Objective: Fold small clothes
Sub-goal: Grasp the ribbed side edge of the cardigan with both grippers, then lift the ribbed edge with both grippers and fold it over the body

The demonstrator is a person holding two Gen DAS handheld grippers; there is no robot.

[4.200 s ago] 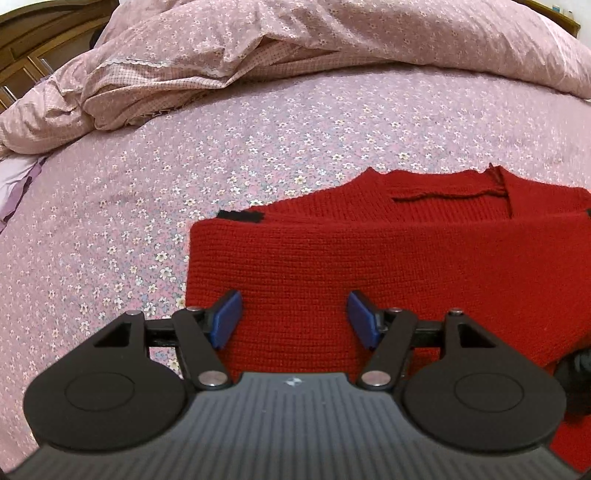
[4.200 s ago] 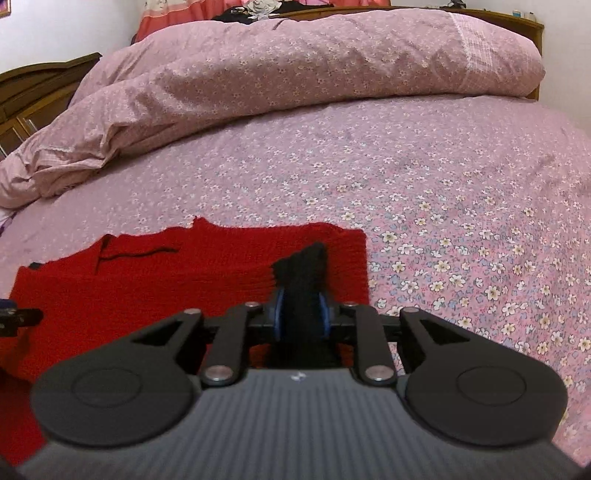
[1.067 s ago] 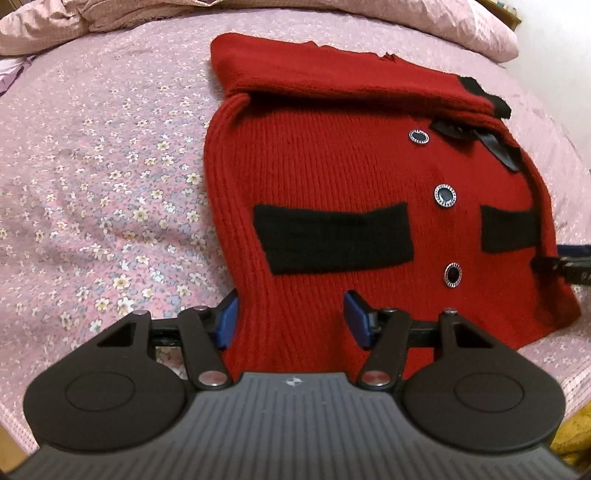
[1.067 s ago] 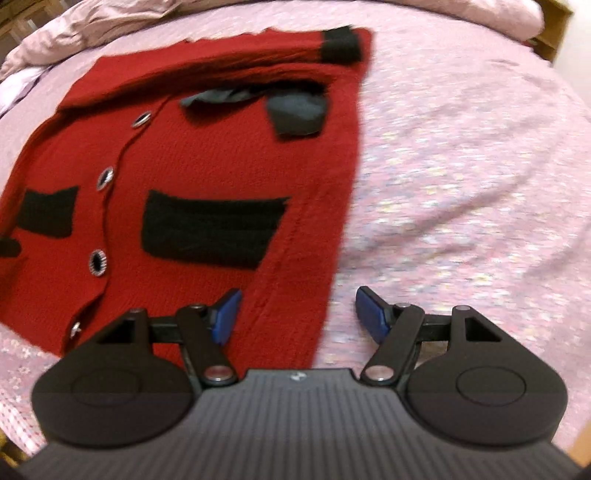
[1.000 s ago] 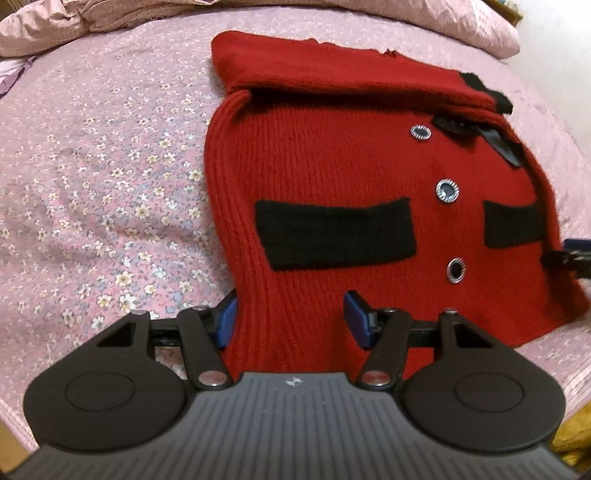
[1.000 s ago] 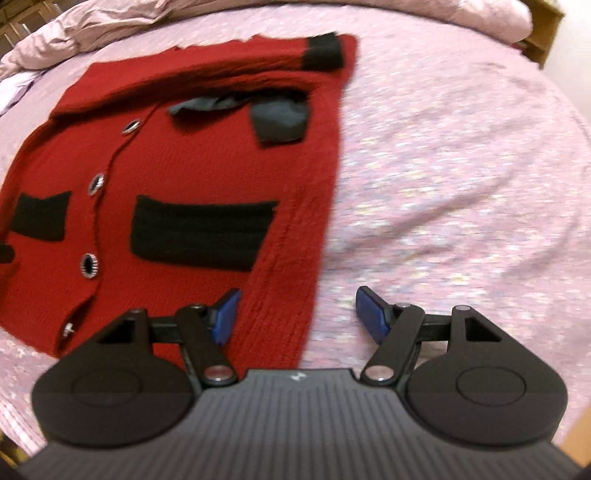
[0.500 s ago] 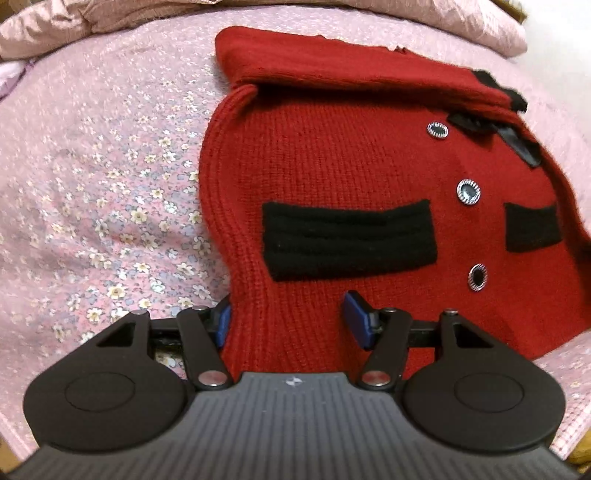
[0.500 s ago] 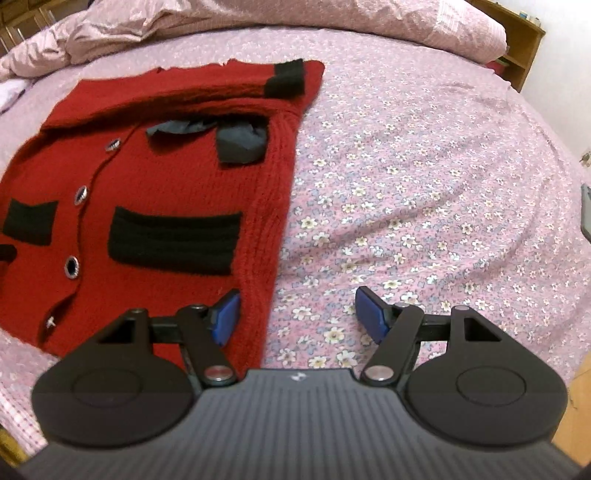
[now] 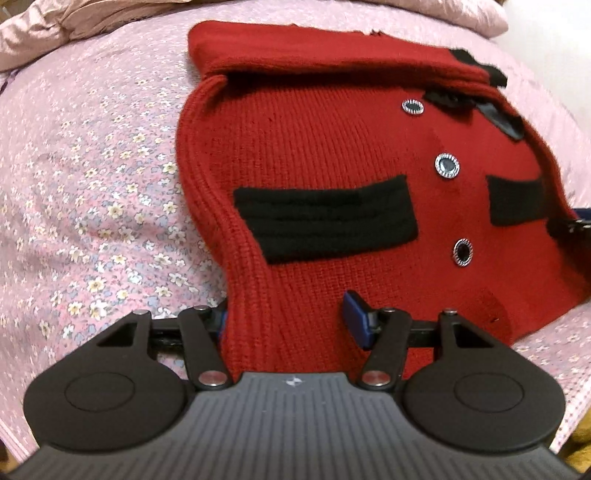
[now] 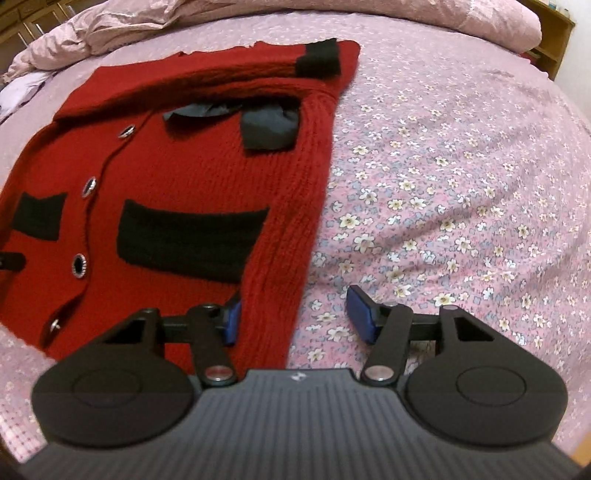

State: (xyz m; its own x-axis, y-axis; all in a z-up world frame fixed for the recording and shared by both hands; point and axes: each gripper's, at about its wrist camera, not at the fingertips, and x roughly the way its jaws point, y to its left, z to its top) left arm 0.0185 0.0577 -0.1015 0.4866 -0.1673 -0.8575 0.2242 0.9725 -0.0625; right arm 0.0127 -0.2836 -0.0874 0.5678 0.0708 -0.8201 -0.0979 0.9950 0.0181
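Red ribbed wool, that is the small knitted cardigan [image 9: 325, 155] lying face up on the pink flowered bedsheet [image 9: 92, 192], its front fastened with round silver-rimmed buttons [image 9: 447, 166] and trimmed with two black pocket bands [image 9: 325, 218]. A sleeve with a black cuff [image 10: 318, 57] is lying folded across the top of it, and a dark ribbon bow [image 10: 236, 118] is sitting at the neck just below that sleeve.

The left gripper [image 9: 286, 314] is hovering at the garment's near left corner with its jaws spread wide. The ribbed side edge and hem are running up between the two blue pads; the left pad is mostly hidden behind the knit, and the right pad [image 9: 355, 318] is standing over the red fabric. Whether either pad is actually touching the wool I cannot tell.

The right gripper [image 10: 295, 314] is sitting at the opposite near corner, also gaping wide. Its left pad [image 10: 232, 317] is lying right against the cardigan's ribbed right edge, while its right pad [image 10: 362, 314] is hanging over bare sheet, apart from the garment. Neither tool is pinching anything.

Beyond the cardigan, a rumpled pink quilt [image 10: 110, 22] is heaped along the far side of the bed, and a bit of wooden furniture [image 10: 557, 26] is showing at the upper right corner.
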